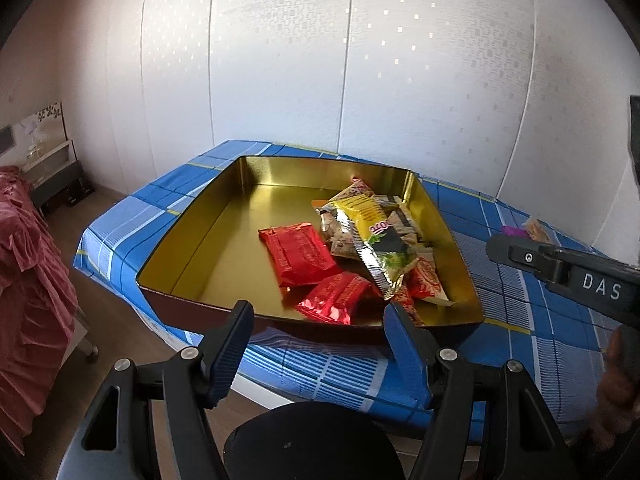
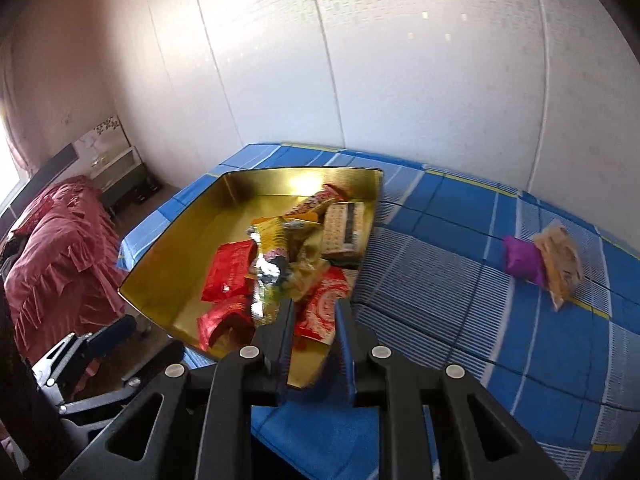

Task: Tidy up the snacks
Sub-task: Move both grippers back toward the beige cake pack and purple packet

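Observation:
A gold-lined tin tray (image 1: 224,216) (image 2: 176,256) sits on the blue checked cloth and holds several snack packets: red ones (image 1: 298,252) (image 2: 228,272) and a yellow foil one (image 1: 376,236) (image 2: 276,268) lying on top of the pile. My left gripper (image 1: 318,316) is open and empty at the tray's near rim. My right gripper (image 2: 314,312) is open, jaws a small gap apart, empty, over the tray's near right corner. Its arm shows at the right of the left wrist view (image 1: 560,268). A purple packet (image 2: 520,258) and a tan packet (image 2: 560,264) lie on the cloth to the right.
The table (image 2: 460,280) stands against a white panelled wall. A bed with a red cover (image 2: 60,252) and a low cabinet (image 2: 120,176) are to the left, with wooden floor between. A black round object (image 1: 312,444) is below the left gripper.

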The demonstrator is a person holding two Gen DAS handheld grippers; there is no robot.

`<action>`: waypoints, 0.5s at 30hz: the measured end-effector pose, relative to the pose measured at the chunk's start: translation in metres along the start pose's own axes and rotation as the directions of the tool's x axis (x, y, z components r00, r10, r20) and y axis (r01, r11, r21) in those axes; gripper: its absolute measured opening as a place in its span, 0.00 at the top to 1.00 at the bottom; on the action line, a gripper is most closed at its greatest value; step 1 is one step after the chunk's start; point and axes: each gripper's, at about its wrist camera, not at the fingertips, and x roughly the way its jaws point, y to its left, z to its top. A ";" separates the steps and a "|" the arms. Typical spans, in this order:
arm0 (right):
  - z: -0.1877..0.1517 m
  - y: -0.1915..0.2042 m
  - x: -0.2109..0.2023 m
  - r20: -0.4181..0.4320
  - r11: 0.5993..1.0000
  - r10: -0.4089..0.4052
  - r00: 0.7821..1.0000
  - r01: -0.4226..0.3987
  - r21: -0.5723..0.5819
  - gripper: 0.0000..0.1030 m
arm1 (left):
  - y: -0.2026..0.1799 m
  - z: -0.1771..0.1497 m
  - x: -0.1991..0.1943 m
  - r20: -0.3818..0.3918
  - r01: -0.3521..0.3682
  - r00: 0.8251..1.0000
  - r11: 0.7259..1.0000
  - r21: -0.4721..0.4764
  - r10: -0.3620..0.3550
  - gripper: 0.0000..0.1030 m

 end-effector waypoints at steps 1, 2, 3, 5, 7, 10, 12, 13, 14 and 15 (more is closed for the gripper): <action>-0.002 -0.004 -0.001 0.002 1.000 -0.010 1.000 0.010 0.008 0.81 | -0.002 0.000 -0.001 0.001 0.002 1.000 1.000 0.007 -0.002 0.34; -0.003 -0.008 -0.003 0.005 1.000 -0.017 1.000 0.017 0.017 0.81 | -0.003 0.001 -0.002 0.002 0.004 1.000 1.000 0.013 -0.004 0.34; -0.006 -0.013 -0.006 0.009 0.999 -0.022 1.000 0.022 0.024 0.81 | -0.005 0.001 -0.002 0.004 0.005 1.000 1.000 0.020 -0.005 0.34; -0.008 -0.023 -0.011 0.014 0.998 -0.040 0.999 0.039 0.041 0.81 | -0.010 0.002 -0.004 0.008 0.007 1.000 0.999 0.038 -0.007 0.34; -0.012 -0.036 -0.015 0.018 0.995 -0.071 0.997 0.070 0.064 0.81 | -0.013 0.002 -0.005 0.010 0.010 1.000 0.999 0.050 -0.011 0.34; -0.020 -0.058 -0.021 0.014 0.989 -0.111 0.994 0.109 0.099 0.81 | -0.020 0.003 -0.005 0.007 0.018 1.000 0.997 0.071 -0.019 0.34; -0.027 -0.076 -0.023 0.004 0.982 -0.152 0.988 0.150 0.118 0.81 | -0.025 0.004 -0.006 0.004 0.032 0.999 0.995 0.093 -0.033 0.34; -0.030 -0.083 -0.025 -0.001 0.978 -0.166 0.986 0.165 0.128 0.81 | -0.028 0.004 -0.005 -0.002 0.041 0.999 0.994 0.106 -0.041 0.34; -0.034 -0.093 -0.026 -0.008 0.972 -0.187 0.982 0.187 0.141 0.81 | -0.032 0.005 -0.006 -0.003 0.043 0.999 0.992 0.116 -0.043 0.34; -0.037 -0.100 -0.027 -0.012 0.968 -0.200 0.980 0.199 0.150 0.81 | -0.034 0.005 -0.006 -0.001 0.043 0.999 0.992 0.120 -0.043 0.34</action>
